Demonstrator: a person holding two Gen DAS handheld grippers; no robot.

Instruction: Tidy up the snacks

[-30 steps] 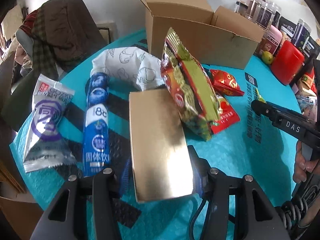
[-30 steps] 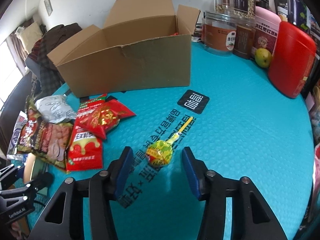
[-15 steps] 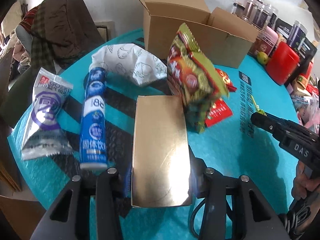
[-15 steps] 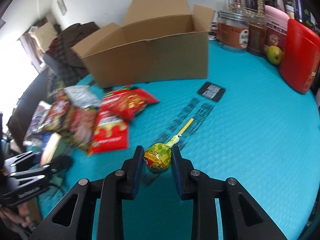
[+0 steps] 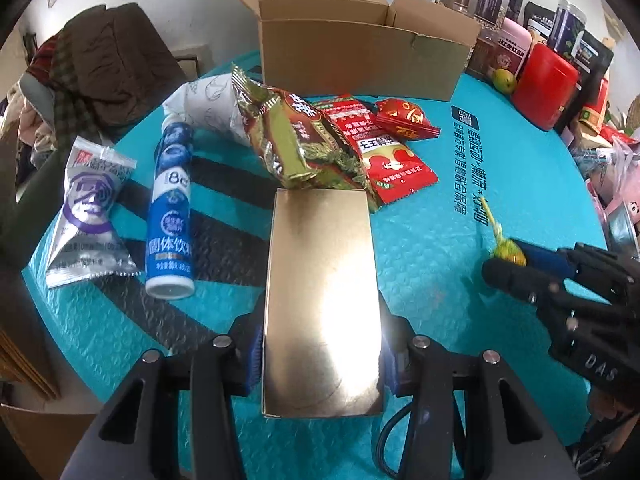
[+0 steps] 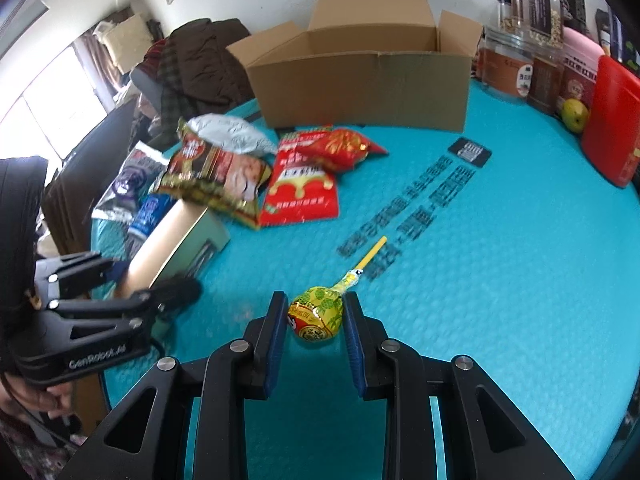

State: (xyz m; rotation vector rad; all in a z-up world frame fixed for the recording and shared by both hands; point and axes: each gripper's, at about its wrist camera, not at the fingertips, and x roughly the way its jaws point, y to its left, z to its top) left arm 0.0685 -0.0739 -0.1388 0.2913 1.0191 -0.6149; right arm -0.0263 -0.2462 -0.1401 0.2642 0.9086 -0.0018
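1. I see the cardboard box (image 6: 360,76) open-topped at the far side of the counter (image 6: 500,280), flaps up. Its near wall is the tall edge both loads must clear. Risk: a low approach clips the wall or a flap and shoves the box back.
2. My left claw (image 5: 320,344) pinches the gold box (image 5: 322,300) across its sides near the rear end, with most of the length sticking out ahead. Risk: the smooth, glossy faces let it pivot nose-down or slip.
3. The brown-gold snack bag (image 5: 296,140) touches the gold box's front edge. Risk: moving forward drags the bag into the red packet (image 5: 380,152) and the small red pouch (image 5: 404,118). I think lifting first is safer.
4. The blue tube (image 5: 172,204) lies just beside the left claw's outer finger, and it is round, so a nudge rolls it.
5. My right claw (image 6: 316,320) is pressed onto the lollipop (image 6: 316,314) at its wrapped head, stick pointing away. Risk: the round, crinkly head squirts out, or the stick catches the box rim.
6. Open room: the right half of the counter is bare up to the red canister (image 6: 612,128) and jars (image 6: 520,68). The claws sit near each other, so I would stagger their paths.
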